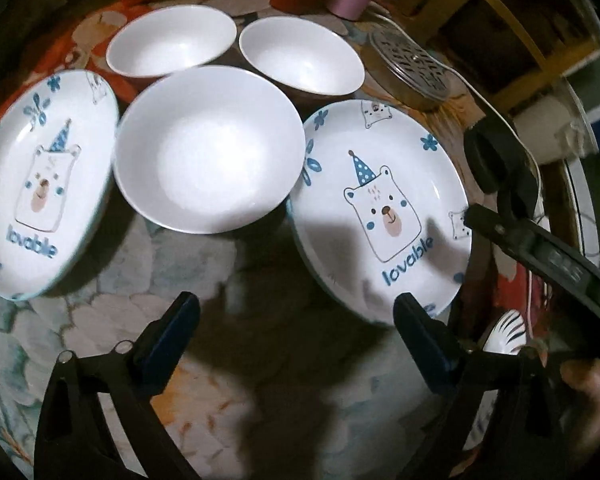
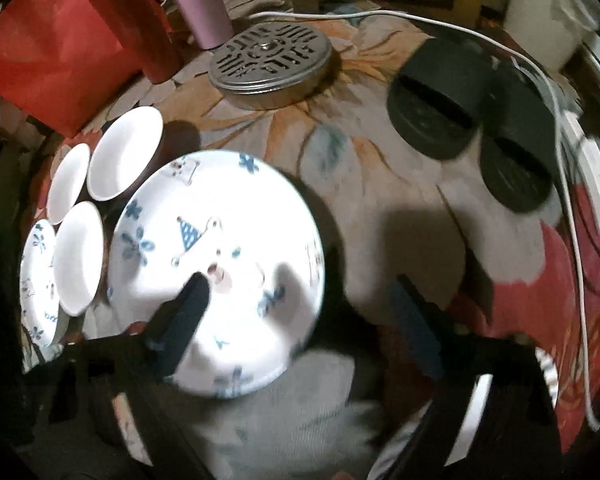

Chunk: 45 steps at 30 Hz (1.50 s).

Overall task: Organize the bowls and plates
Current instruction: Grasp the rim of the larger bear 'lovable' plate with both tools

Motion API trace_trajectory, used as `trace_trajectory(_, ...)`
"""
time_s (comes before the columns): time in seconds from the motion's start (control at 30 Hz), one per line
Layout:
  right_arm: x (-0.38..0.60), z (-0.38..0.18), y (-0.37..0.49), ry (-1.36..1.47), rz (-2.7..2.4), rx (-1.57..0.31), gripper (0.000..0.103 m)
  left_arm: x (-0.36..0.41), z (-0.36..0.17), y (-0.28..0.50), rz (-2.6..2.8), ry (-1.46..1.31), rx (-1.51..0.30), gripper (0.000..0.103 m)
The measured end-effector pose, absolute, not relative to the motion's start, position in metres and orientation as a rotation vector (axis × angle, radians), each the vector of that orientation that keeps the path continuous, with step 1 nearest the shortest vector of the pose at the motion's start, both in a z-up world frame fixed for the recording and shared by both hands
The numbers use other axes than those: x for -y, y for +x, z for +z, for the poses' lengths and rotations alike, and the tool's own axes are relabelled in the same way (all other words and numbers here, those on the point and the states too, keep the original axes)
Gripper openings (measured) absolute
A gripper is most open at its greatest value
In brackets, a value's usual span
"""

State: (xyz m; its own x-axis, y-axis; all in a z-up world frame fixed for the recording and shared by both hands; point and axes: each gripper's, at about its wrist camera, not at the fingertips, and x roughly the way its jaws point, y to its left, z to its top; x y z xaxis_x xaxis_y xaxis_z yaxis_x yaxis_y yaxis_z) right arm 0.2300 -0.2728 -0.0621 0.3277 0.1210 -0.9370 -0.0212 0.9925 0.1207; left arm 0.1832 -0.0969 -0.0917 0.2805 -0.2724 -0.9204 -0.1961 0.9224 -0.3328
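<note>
The right gripper [image 2: 300, 304] is held with fingers spread over the round white bear-picture plate [image 2: 220, 264] mid-bench; the left gripper [image 1: 296, 328] is spread too, holding nothing. If pinched badly, the plate could slip and knock the plain white bowl [image 2: 78, 258] beside it.

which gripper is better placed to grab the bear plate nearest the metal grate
Right. The right gripper already straddles that bear plate's rim, jaws open. The left gripper hangs over bare tablecloth beside it.
</note>
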Motion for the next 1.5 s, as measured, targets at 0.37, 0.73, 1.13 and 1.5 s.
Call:
trace_trajectory(0.37, 0.264, -0.100, 0.264, -0.035, 0.157, -1.308, 0.024, 0.113, -0.121, 0.200, -0.046, -0.472, -1.349, 0.059)
trace_trajectory(0.73, 0.281, -0.093, 0.226, -0.018, 0.209, -1.297, 0.011, 0.121, -0.123, 0.205, -0.128, -0.392, -1.337, 0.032)
trace_trajectory(1.13, 0.290, -0.099, 0.189, 0.080, 0.239, -1.369, 0.012, 0.100, -0.124, 0.198, -0.094, -0.386, -1.336, 0.032)
trace_trajectory(1.5, 0.287, -0.095, 0.201, 0.062, 0.238, -1.326, 0.011, 0.101, -0.121, 0.199, -0.115, -0.352, -1.313, 0.021)
